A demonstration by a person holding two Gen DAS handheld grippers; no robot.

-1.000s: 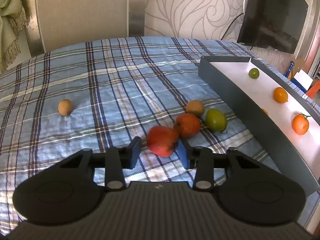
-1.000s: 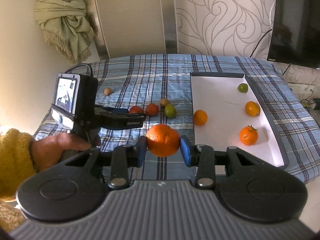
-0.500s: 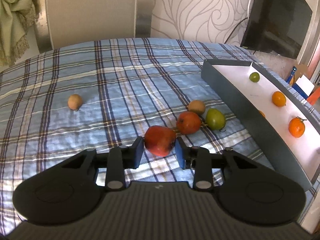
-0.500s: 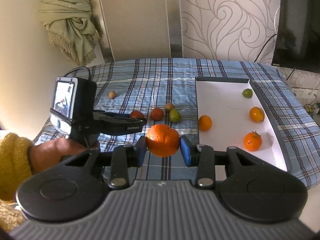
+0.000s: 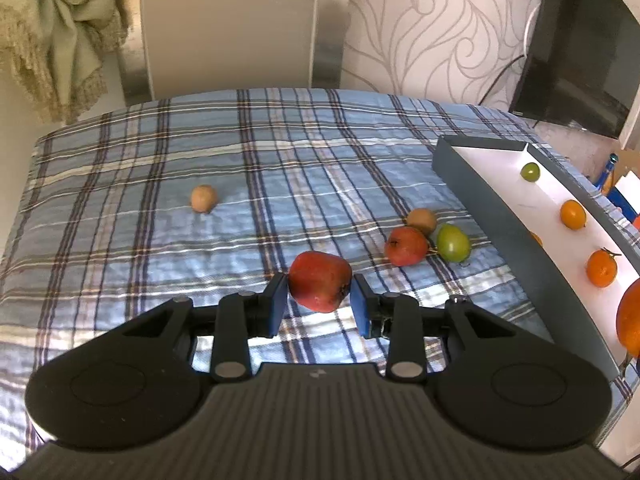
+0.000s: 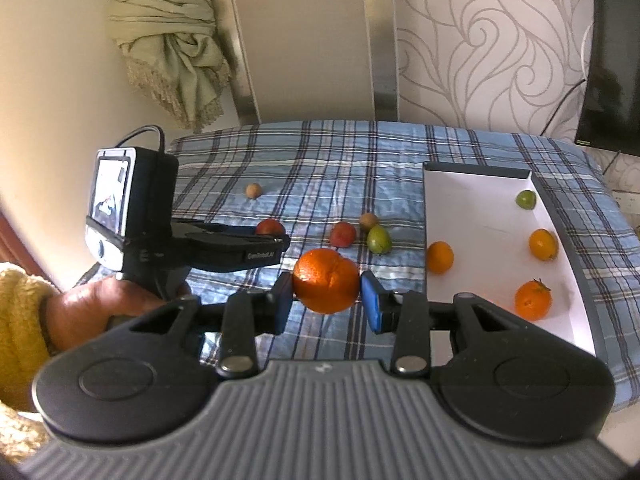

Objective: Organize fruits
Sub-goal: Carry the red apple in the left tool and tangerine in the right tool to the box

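While both grippers grip fruit, the tray [image 6: 480, 216] waits.
Left gripper [image 5: 319, 300] clamps a firm apple [image 5: 320, 280]; right gripper [image 6: 326, 298] pinches a smooth orange [image 6: 326, 286] across its middle.

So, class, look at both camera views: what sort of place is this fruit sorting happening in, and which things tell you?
Probably a home bedroom or living room. The fruit lies on a plaid blue cover, seemingly over a bed; swirl-patterned wallpaper lines the wall; a dark flat screen hangs at the right.

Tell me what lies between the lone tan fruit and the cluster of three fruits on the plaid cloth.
Nothing: in the left wrist view only bare blue plaid cloth lies between the lone tan fruit and the cluster.
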